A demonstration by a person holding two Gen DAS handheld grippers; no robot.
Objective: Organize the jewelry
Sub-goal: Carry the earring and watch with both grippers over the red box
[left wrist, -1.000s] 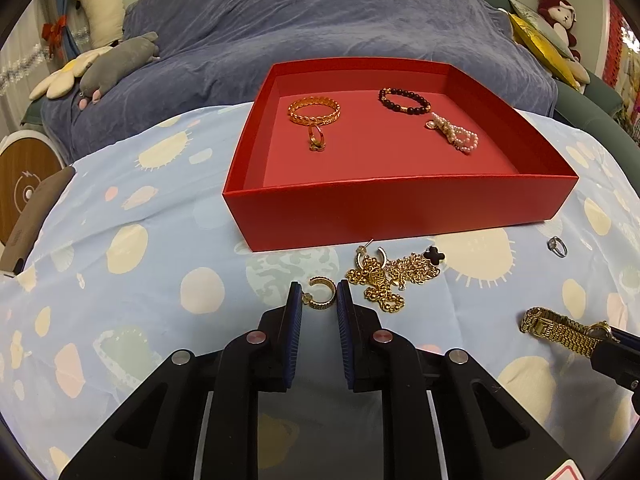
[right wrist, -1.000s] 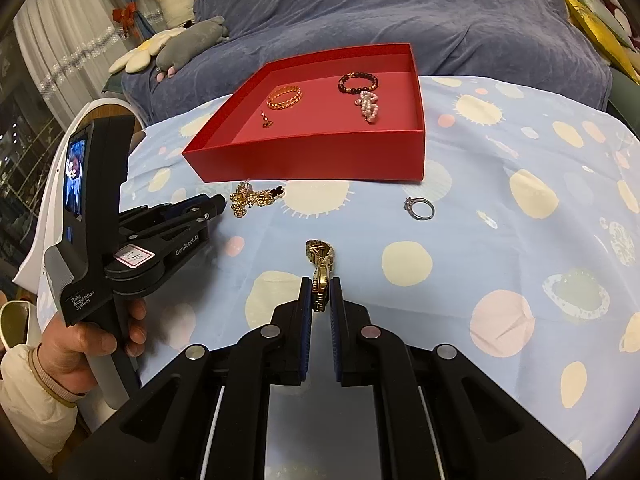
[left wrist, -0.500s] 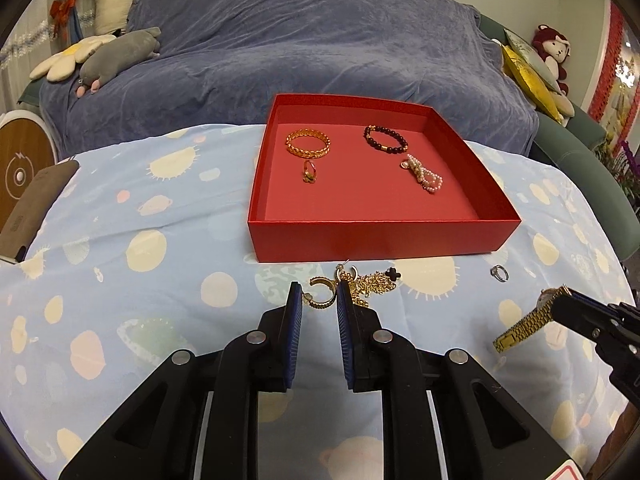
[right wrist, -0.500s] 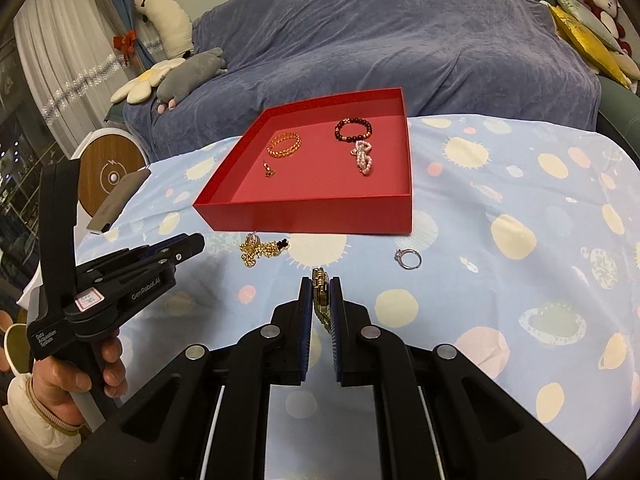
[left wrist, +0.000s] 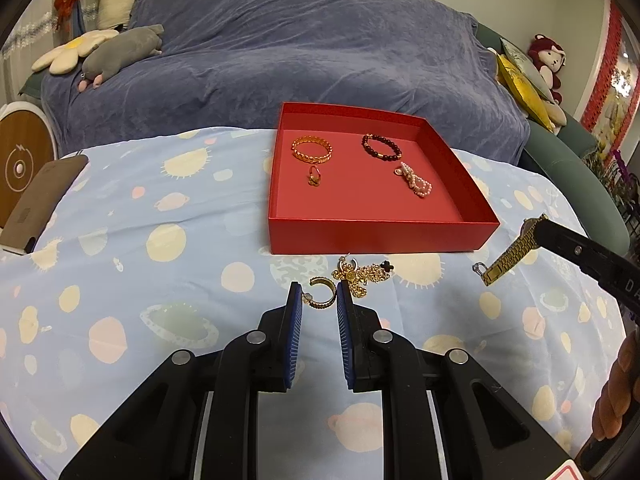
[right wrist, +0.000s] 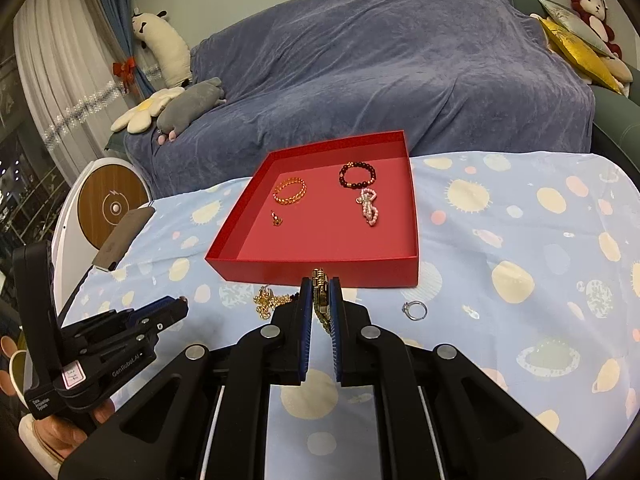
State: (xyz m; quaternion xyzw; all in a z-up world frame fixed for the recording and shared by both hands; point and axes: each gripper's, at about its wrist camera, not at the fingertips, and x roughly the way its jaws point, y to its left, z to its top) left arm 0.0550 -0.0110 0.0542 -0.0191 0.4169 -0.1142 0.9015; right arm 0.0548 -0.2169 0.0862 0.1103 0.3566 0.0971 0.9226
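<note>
The right gripper [right wrist: 320, 300] fingers pinch the gold watch [left wrist: 509, 253], dangling near the red tray [right wrist: 320, 270] at 12 o'clock; clear the wall before releasing; left gripper [left wrist: 319, 300] fingers gape around the hoop earring [left wrist: 321, 293], ungrasped

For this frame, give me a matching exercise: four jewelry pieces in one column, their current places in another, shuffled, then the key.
Things:
1. gold watch
2. silver ring
3. dark bead bracelet
4. gold hoop earring

Places:
A. on the cloth between the open fingers of the left gripper
B. inside the red box, at the back right
C. clamped in the right gripper, hanging above the cloth
D. lying alone on the cloth, right of the right gripper's tips

Pairs: 1-C, 2-D, 3-B, 4-A
</note>
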